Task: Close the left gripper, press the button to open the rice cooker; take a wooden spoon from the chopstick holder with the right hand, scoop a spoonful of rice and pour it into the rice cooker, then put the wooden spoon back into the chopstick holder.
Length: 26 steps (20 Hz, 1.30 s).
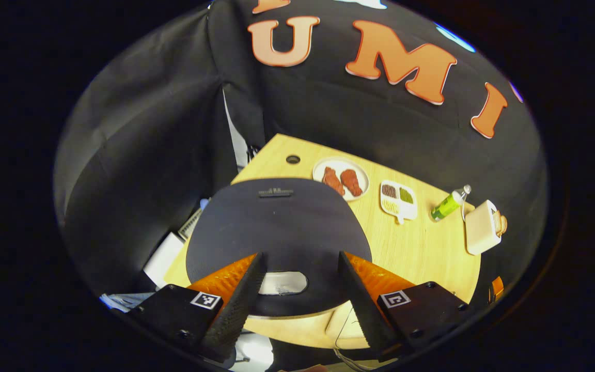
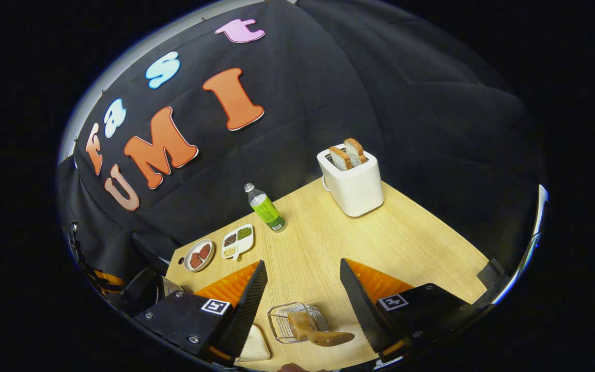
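Left gripper (image 1: 300, 289) agape above rice cooker (image 1: 277, 232)

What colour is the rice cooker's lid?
The rice cooker's lid is dark navy, almost black, with a pale button at its front edge. It shows best in the left gripper view.

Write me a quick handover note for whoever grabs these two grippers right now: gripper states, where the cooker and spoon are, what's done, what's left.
Left gripper: open, hovering over the rice cooker, lid down; the button sits between its fingers, not yet pressed.
Right gripper: open, empty, above the wire chopstick holder, with the wooden spoon in it.
Done: nothing yet.
Left: close the left gripper, press the button, take the spoon, scoop rice, pour it into the cooker, return the spoon.
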Motion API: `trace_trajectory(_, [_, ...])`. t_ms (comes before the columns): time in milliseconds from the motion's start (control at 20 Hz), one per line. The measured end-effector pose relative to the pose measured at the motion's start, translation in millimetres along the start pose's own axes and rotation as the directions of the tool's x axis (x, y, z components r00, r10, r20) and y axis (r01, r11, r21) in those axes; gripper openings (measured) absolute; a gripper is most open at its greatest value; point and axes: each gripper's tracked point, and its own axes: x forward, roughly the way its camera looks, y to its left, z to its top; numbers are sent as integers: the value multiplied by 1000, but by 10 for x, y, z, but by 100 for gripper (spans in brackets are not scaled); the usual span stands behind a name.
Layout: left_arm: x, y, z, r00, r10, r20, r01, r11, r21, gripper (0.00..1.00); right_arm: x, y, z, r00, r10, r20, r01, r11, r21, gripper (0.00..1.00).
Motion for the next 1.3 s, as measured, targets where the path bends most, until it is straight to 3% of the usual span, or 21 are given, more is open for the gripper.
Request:
trace_trajectory(200, [272,71,-290,989,38,-146,-39,999,-3,89,11,84,46,1000,6,7,-5,999,-39,89])
trace_trajectory(300, [380,61,-297,985,77,-154,-67,995,70,89,7,137,76,1000,8,14,-7,998,-63,89])
trace_trajectory(400, [385,24,-282,984,96,-153,-85,994,75,87,3,195,105,1000,12,24,-10,997,-82,89])
trace_trajectory(550, [342,25,-255,992,87,-94,-81,995,61,91,-23,309,181,999,21,47,-16,994,-112,89])
trace_trajectory(650, [307,2,-276,997,65,-40,-62,995,73,87,-60,383,277,997,26,70,-16,989,-144,89])
trace_trajectory(800, [72,-37,45,987,29,157,-45,994,99,91,-170,589,504,990,46,132,-17,978,-209,88])
trace_trajectory(1000, [-504,-190,595,901,-25,433,-43,988,147,87,-305,943,759,973,86,214,-19,955,-297,88])
trace_trajectory(1100, [-789,-307,777,842,-56,537,-41,985,167,90,-383,1126,876,960,114,256,-22,941,-338,88])
trace_trajectory(1150, [-917,-368,850,809,-76,583,-43,981,188,87,-434,1224,938,951,131,279,-23,933,-358,88])
trace_trajectory(1250, [-1156,-545,903,742,-138,656,-30,971,238,93,-500,1396,1030,932,157,328,-20,922,-387,89])
trace_trajectory(1300, [-1233,-617,921,712,-163,683,-24,967,255,90,-538,1484,1034,922,176,344,-25,916,-401,89])
